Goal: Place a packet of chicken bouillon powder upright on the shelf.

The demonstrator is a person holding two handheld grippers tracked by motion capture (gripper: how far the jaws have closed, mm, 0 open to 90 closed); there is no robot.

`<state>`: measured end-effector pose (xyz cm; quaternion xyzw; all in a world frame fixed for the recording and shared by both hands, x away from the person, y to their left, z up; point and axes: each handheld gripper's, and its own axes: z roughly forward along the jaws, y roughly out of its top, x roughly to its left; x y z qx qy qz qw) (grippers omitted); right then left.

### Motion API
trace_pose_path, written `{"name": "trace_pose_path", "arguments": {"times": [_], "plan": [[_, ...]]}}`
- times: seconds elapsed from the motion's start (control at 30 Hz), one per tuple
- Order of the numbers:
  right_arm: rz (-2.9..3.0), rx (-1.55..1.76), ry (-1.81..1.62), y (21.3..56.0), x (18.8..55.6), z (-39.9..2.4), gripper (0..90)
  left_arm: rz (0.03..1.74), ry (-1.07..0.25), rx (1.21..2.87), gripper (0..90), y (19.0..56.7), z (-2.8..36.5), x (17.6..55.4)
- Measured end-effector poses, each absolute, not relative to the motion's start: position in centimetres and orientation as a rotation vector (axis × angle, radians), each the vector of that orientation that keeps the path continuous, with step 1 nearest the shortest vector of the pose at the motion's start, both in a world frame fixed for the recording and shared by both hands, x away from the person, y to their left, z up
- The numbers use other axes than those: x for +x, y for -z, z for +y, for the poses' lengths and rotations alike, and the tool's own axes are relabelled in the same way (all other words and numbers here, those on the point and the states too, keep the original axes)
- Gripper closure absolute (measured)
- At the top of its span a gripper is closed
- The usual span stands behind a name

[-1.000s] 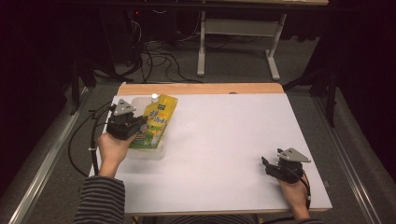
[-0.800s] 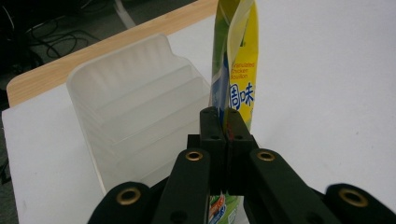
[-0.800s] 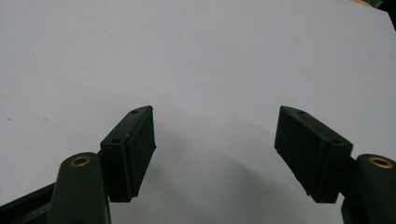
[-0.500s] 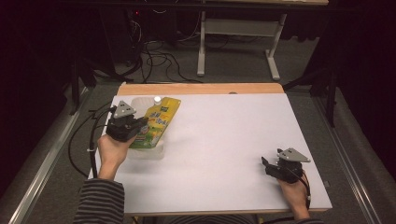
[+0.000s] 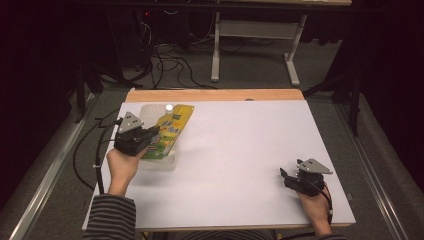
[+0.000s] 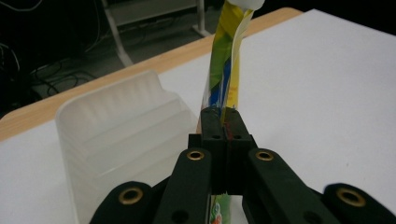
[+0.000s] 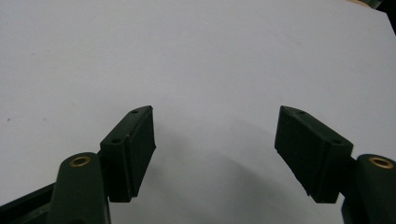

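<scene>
High view: near the worktop's [image 5: 240, 150] left edge, toward the far corner, my left claw [image 5: 150, 134] is clamped tight on a yellow-green pouch [image 5: 170, 131] with a white cap [image 5: 169, 107], holding it tilted above a clear plastic tray [image 5: 159, 161] that sits on the white surface. In the left gripper view my jaws are pressed together on the pouch's [image 6: 224, 79] flat edge, the pouch rising straight away from them with the ribbed tray [image 6: 121, 140] just beside it. My right claw [image 5: 287, 177] rests near the worktop's right edge, toward the near corner, well apart from the pouch. In the right gripper view its jaws stand wide apart with nothing between them, bare white worktop [image 7: 196, 56] beneath.
</scene>
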<state>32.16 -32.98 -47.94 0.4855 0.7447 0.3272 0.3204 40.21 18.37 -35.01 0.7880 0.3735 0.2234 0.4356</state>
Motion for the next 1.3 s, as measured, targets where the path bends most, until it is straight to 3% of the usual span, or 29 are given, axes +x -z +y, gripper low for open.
{"name": "trace_pose_path", "arguments": {"times": [0.57,0.7,1.13,1.3], "plan": [[1.964,1.276,-0.853,48.0,32.2,-32.9,29.6,1.083,-0.486,2.12,84.1,35.8,18.8,40.6],[1.97,1.269,-0.845,48.0,32.2,-32.9,29.7,1.07,-0.524,2.165,89.5,36.0,18.3,40.4],[1.969,1.274,-0.844,48.0,32.3,-32.9,29.6,1.036,-0.588,1.94,90.0,38.1,19.1,39.7],[1.976,1.274,-0.833,48.0,32.3,-32.8,29.7,1.025,-0.575,1.963,90.0,38.3,19.5,39.3]]}}
